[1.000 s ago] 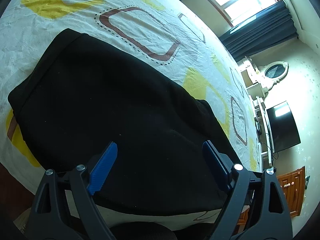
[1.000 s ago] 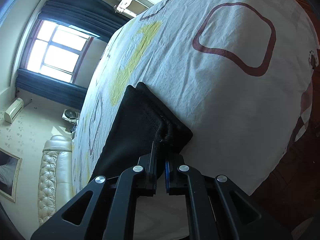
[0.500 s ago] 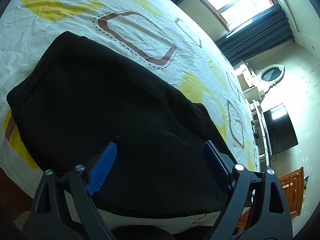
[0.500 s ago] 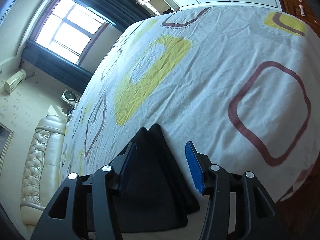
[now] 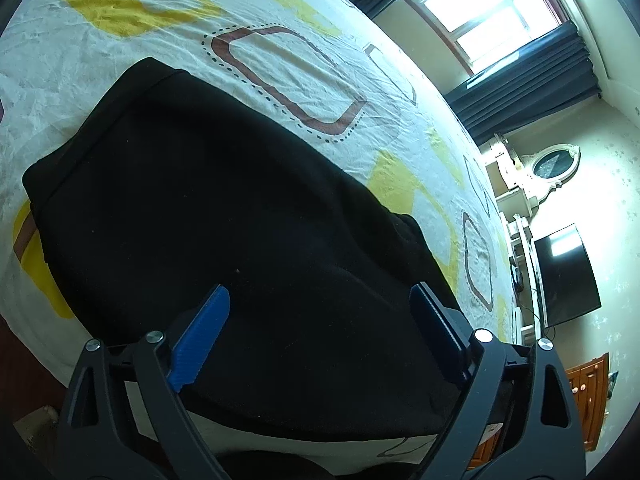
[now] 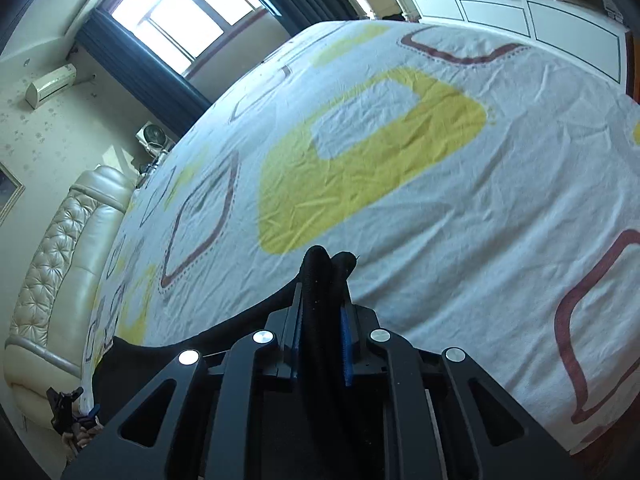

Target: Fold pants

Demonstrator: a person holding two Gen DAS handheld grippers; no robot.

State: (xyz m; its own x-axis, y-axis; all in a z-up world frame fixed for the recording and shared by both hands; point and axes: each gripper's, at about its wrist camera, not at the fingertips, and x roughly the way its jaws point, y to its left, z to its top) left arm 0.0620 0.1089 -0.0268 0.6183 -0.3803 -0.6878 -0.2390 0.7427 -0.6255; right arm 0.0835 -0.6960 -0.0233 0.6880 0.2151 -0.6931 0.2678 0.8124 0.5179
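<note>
The black pants (image 5: 224, 216) lie folded flat on the patterned bed sheet (image 5: 280, 52) near the bed's front edge. My left gripper (image 5: 320, 312) hovers open just above the near part of the pants, its blue pads spread wide and holding nothing. In the right wrist view, my right gripper (image 6: 322, 312) is shut on a thick folded edge of the pants (image 6: 326, 276), which bulges up between the pads; the rest of the fabric trails to the lower left.
The bed sheet (image 6: 440, 200) stretches wide beyond the pants. A padded headboard (image 6: 60, 240) is at the left, white cabinets (image 6: 520, 4) at the far end. A TV (image 5: 564, 276) and a window (image 5: 492, 4) are beyond the bed.
My right gripper opened half a second ago, then shut on the folded pants edge, and its view swung up over the sheet. My left gripper stayed open over the pants, shifting slightly.
</note>
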